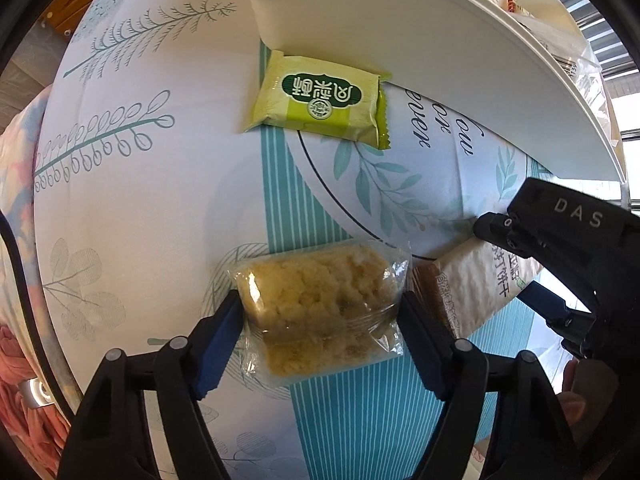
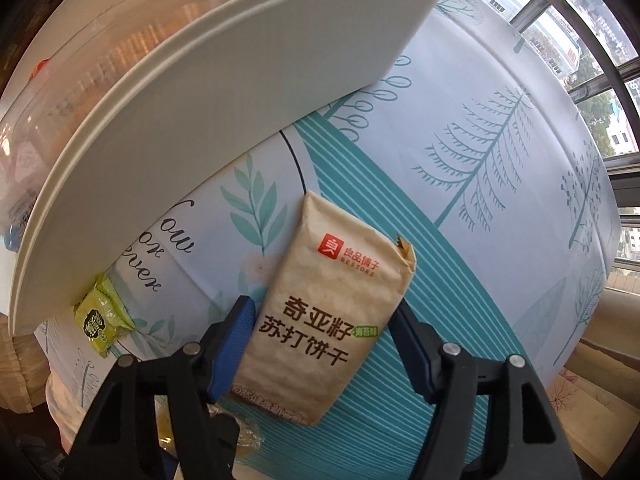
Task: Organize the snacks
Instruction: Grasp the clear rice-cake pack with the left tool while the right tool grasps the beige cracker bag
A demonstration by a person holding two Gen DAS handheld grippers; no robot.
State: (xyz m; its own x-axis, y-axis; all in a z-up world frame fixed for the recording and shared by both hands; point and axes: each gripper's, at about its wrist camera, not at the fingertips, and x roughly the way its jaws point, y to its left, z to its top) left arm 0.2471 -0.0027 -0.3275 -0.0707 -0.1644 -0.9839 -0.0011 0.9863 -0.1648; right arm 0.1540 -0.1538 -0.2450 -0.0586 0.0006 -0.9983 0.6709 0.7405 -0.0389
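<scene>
My left gripper (image 1: 320, 304) points down at the table, and its blue pads press on both sides of a clear-wrapped crumbly yellow cake (image 1: 320, 304) lying on the cloth. My right gripper (image 2: 320, 308) stands just to its right, its pads against the flanks of a beige cracker packet (image 2: 332, 312) with a red logo. In the left wrist view that packet (image 1: 472, 292) shows under the right gripper (image 1: 508, 264). A green snack packet (image 1: 320, 100) lies by the wall of a white bin (image 1: 400, 40). From the right wrist view the green packet (image 2: 102, 324) peeks out below the bin (image 2: 200, 100).
The bin holds several wrapped snacks, seen over its rim (image 1: 520, 4). A leaf-print tablecloth (image 1: 140, 140) covers the table. Windows (image 2: 592, 40) run along the far right. A hand (image 1: 580, 392) grips the right tool. Pink fabric (image 1: 24, 360) lies past the table's left edge.
</scene>
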